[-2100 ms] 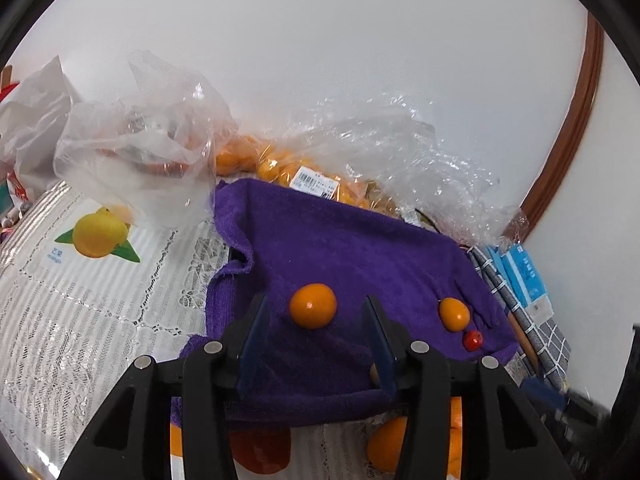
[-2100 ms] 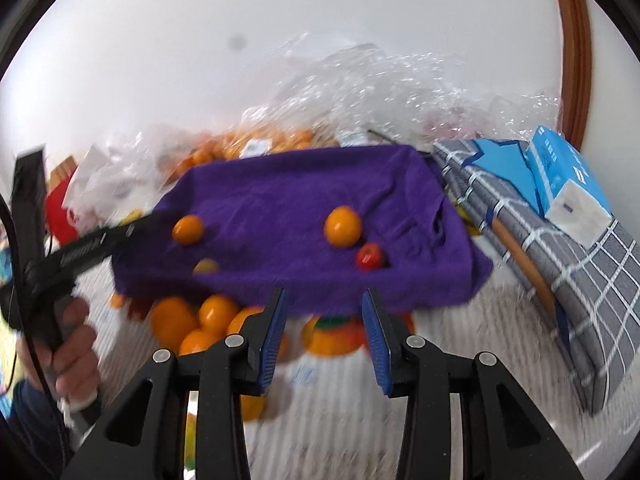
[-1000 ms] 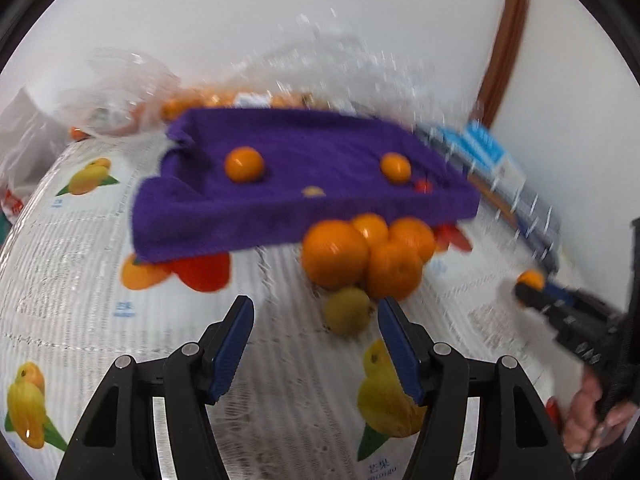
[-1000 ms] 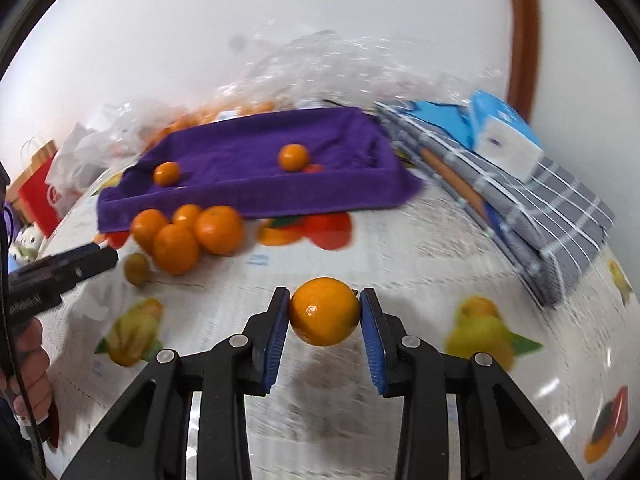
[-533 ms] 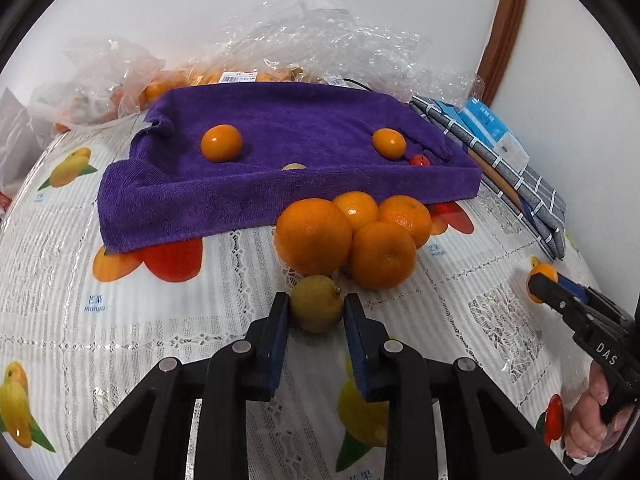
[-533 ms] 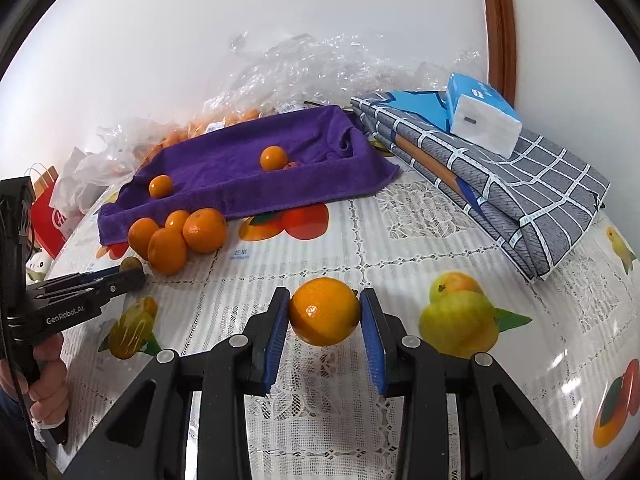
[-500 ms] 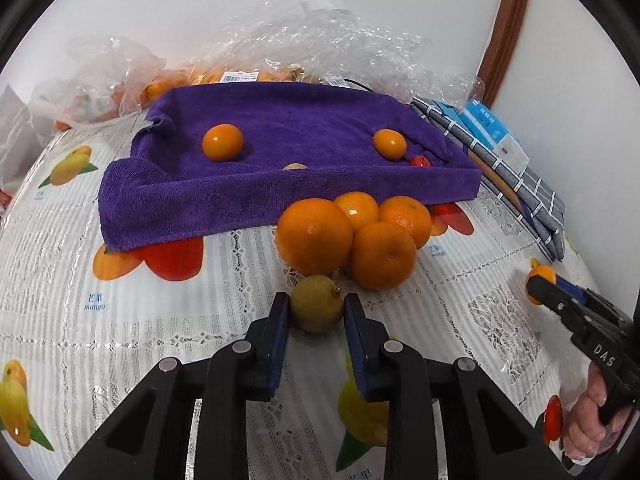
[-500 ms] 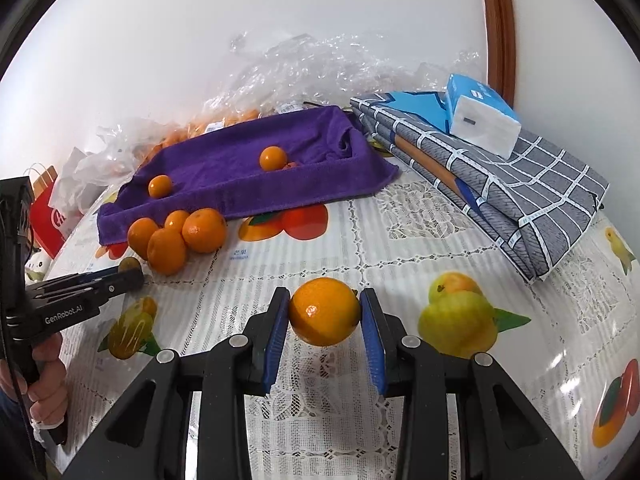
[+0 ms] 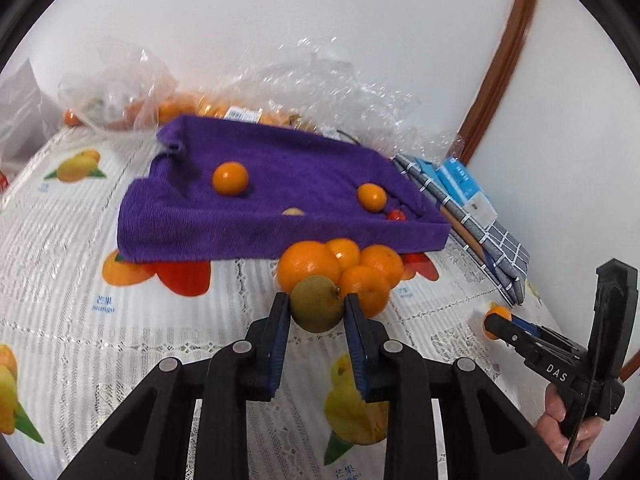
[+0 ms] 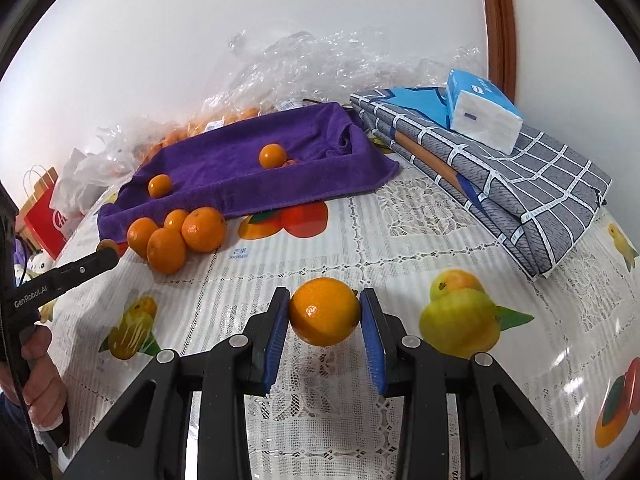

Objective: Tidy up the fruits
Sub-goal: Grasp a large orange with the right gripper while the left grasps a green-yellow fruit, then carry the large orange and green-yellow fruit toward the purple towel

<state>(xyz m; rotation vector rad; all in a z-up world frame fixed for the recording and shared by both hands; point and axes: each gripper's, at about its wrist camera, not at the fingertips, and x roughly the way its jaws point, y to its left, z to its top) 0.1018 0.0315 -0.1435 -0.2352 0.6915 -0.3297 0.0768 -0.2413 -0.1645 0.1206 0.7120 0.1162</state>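
White walls and a brown door frame back a surface [image 9: 60,300] laid with a lace cloth printed with fruit.

From the left wrist, the left tool [image 9: 316,316] is clamped on a small greenish-brown fruit [image 9: 317,303], its blue pads pressing both sides. A second ago these jaws stood wide around that fruit as it lay by the pile; now they have closed on it, and the fruit seems slightly raised in front of the cluster of oranges [image 9: 340,268]. Behind the cluster lies the purple towel [image 9: 200,216], draped like a shallow tray, holding two small oranges [image 9: 230,178], a pale fruit and a red one. At the right edge the right tool [image 9: 496,322] shows, gripped by a hand.

From the right wrist, the right tool [image 10: 324,312] is clamped on an orange [image 10: 324,311], as it was a second ago, held above the cloth and well apart from the purple towel [image 10: 280,188]. The left tool [image 10: 107,251] reaches in beside the cluster of oranges [image 10: 176,236].

Both tools now carry fruit, so the picking step looks done; I judge that carrying each piece to the towel comes next.
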